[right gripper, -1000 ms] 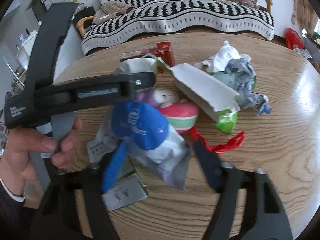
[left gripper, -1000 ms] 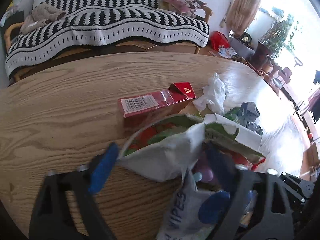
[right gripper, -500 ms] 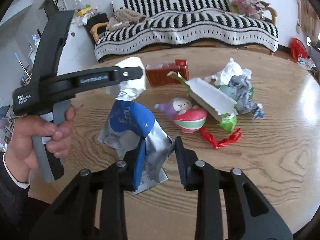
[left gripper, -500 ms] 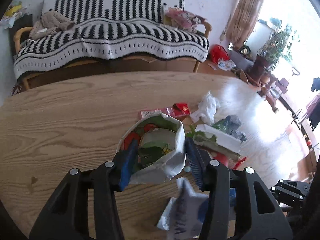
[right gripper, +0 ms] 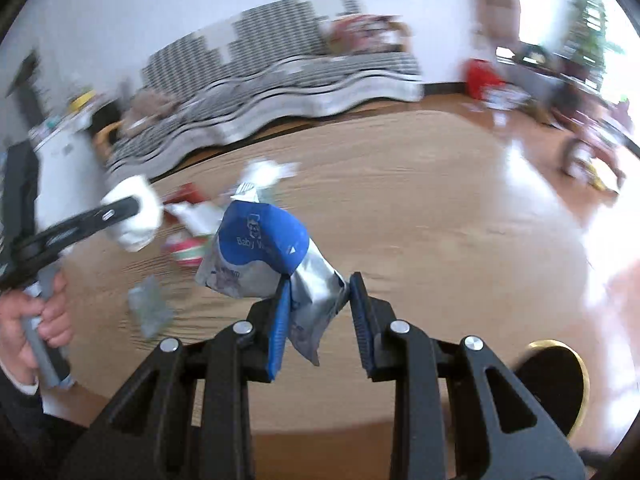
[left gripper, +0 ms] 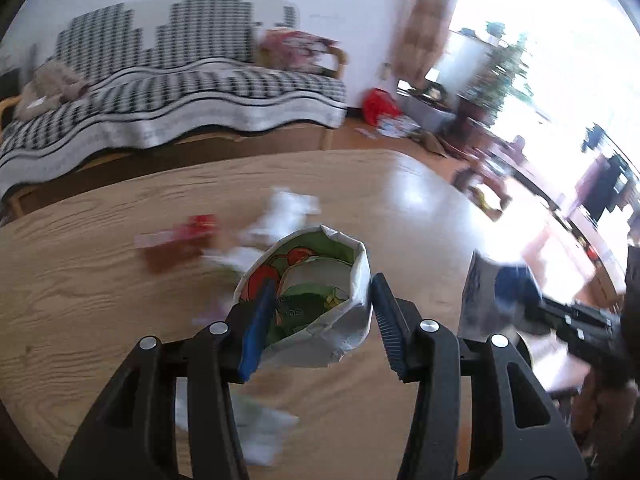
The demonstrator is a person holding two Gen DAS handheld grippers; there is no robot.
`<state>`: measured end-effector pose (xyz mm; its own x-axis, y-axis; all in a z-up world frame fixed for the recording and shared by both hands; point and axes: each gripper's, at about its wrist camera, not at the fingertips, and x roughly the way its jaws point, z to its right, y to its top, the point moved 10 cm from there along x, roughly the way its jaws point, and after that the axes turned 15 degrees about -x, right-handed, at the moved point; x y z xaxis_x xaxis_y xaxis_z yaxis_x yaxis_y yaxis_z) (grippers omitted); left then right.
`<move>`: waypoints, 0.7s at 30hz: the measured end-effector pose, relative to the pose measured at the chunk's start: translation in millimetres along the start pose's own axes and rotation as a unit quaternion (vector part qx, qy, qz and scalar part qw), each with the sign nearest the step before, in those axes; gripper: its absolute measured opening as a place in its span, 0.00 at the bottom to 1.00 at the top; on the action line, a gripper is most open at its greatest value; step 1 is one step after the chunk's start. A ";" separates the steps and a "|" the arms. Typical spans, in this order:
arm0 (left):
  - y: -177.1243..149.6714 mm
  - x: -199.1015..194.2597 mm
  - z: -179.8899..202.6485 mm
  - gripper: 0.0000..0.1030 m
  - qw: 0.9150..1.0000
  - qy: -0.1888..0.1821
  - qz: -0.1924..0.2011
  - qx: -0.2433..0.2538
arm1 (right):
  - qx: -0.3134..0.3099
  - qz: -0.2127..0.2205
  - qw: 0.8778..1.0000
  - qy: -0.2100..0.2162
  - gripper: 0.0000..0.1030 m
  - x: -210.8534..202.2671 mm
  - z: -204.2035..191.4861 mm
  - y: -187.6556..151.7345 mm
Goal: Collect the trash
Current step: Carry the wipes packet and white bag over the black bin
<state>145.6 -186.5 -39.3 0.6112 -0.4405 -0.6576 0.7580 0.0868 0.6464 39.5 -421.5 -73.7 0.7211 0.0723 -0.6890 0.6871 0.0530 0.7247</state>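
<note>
Both grippers have risen off the table [left gripper: 100, 264] since the earlier frames, each carrying its item clear of the litter.

Left gripper [left gripper: 320, 320]: jaws about half closed, clamped on the crumpled paper carton [left gripper: 316, 292], which sits between the pads with its open mouth toward 12 o'clock. It is judged light and thin-walled; it dents under pressure, so hold it across the folded body, not the rim.

Right gripper [right gripper: 318, 316]: jaws narrower, pinching the tail of the baby wipes pack [right gripper: 264, 260]; the blue-labelled bulk hangs toward 11 o'clock. The film is judged soft and slick; a grip near the seam may slip if swung.

Remaining trash lies on the table at 10 to 11 o'clock: red box [left gripper: 180, 236], white tissue [left gripper: 286, 212], striped wrapper [right gripper: 188, 250].
</note>
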 end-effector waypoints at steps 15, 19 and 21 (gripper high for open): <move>-163.1 61.6 239.2 0.47 0.970 -0.127 -0.116 0.174 | 0.189 -0.135 0.955 -0.186 0.29 -65.5 252.5 -201.5; -190.8 73.5 264.2 0.47 0.962 -0.137 -0.136 0.191 | 0.204 -0.145 0.950 -0.183 0.29 -68.2 263.1 -221.0; -201.4 79.7 272.6 0.47 0.960 -0.141 -0.145 0.194 | 0.206 -0.147 0.950 -0.182 0.29 -69.1 267.1 -225.9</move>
<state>-20.4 -482.7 -116.5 0.2609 -0.6243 -0.7363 0.7114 -0.3912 0.5838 -141.8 -704.5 -192.9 0.4248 -0.2381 -0.8734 0.7855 -0.3826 0.4864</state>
